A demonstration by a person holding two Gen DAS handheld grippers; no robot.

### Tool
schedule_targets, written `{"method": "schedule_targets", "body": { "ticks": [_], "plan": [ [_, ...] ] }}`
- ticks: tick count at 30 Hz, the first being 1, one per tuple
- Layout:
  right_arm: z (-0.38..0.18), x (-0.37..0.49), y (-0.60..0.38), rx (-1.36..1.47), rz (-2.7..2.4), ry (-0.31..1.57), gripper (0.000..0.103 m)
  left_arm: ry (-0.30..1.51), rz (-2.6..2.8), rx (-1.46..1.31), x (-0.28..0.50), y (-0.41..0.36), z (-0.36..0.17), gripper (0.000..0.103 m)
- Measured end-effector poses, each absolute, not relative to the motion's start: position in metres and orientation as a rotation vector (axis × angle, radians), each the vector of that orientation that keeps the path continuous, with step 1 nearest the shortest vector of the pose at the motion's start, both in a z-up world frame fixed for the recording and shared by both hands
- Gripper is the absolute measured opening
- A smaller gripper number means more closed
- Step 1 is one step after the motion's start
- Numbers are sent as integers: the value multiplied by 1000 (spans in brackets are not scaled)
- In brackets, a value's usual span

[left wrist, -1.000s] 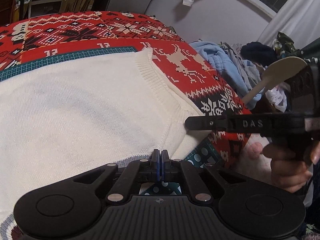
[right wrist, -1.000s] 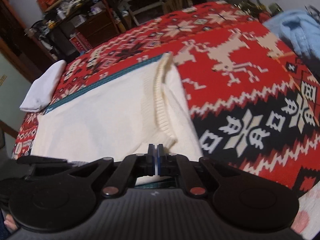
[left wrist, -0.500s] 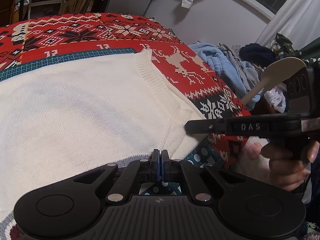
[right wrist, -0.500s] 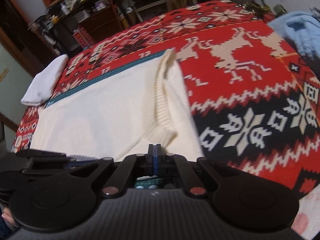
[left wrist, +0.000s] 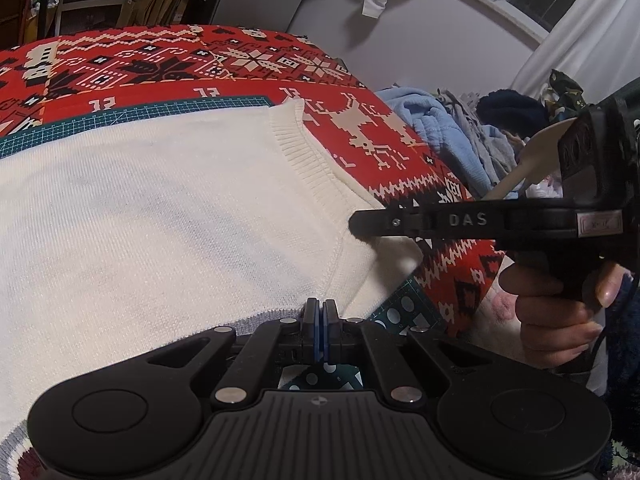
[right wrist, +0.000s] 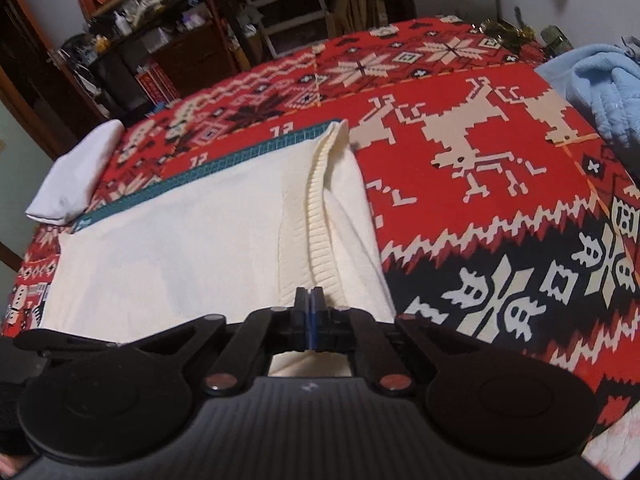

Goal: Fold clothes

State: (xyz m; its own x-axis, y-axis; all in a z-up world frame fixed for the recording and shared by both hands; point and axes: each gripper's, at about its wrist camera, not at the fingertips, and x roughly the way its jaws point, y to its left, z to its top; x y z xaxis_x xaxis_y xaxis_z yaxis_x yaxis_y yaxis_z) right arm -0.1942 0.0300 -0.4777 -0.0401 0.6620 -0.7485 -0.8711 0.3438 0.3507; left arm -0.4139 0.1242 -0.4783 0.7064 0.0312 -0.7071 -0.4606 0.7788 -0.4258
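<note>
A cream knit sweater lies flat on a green cutting mat over a red patterned blanket. At its near edge my left gripper is shut on the cloth where a seam ends. In the left wrist view my right gripper comes in from the right, held in a hand, with its tip on the sweater's near right corner. In the right wrist view the sweater has its ribbed band running straight into the right gripper, which is shut on it.
A folded white cloth lies at the blanket's far left corner. A pile of blue and grey garments sits to the right, with a wooden spoon sticking up near it. Shelves and clutter stand beyond the bed.
The right gripper has shifted a little left and up along the sweater's corner, and the ribbed band now lies straighter toward it. The left gripper has hardly moved.
</note>
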Motion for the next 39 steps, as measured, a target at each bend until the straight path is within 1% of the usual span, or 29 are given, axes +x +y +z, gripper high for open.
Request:
{"method": "schedule_targets", "body": {
  "ticks": [3, 4, 5, 8, 11, 16, 19, 22, 26, 27, 28, 33, 39],
  "plan": [
    [-478, -185, 22, -250, 1207, 1022, 0, 739, 295, -620, -414, 123, -478, 4],
    [-476, -184, 21, -244, 1207, 1030, 2, 737, 295, -617, -415, 123, -478, 4],
    [-474, -182, 20, -237, 1211, 1038, 6, 735, 295, -615, -415, 122, -478, 4],
    [-461, -190, 23, -209, 1257, 994, 7, 729, 290, -627, -416, 124, -479, 4],
    [-455, -203, 39, -242, 1279, 970, 7, 725, 286, -643, -417, 126, -481, 4],
    [-466, -215, 63, -316, 1259, 972, 7, 722, 284, -636, -418, 125, -481, 4],
    [-470, -213, 65, -327, 1246, 958, 0, 719, 284, -634, -418, 125, -481, 4],
    [-471, -205, 63, -328, 1219, 966, 0, 719, 284, -633, -418, 125, -481, 4],
    [-467, -198, 62, -330, 1205, 964, 1, 717, 282, -637, -419, 125, -481, 4],
    [-464, -197, 61, -317, 1208, 958, 3, 716, 282, -639, -419, 125, -481, 4],
    [-462, -198, 62, -314, 1216, 951, 8, 715, 281, -640, -419, 126, -481, 4],
    [-455, -206, 73, -308, 1261, 920, 8, 716, 281, -645, -419, 126, -481, 4],
    [-470, -206, 87, -358, 1220, 895, 8, 719, 286, -636, -418, 125, -481, 4]
  ]
}}
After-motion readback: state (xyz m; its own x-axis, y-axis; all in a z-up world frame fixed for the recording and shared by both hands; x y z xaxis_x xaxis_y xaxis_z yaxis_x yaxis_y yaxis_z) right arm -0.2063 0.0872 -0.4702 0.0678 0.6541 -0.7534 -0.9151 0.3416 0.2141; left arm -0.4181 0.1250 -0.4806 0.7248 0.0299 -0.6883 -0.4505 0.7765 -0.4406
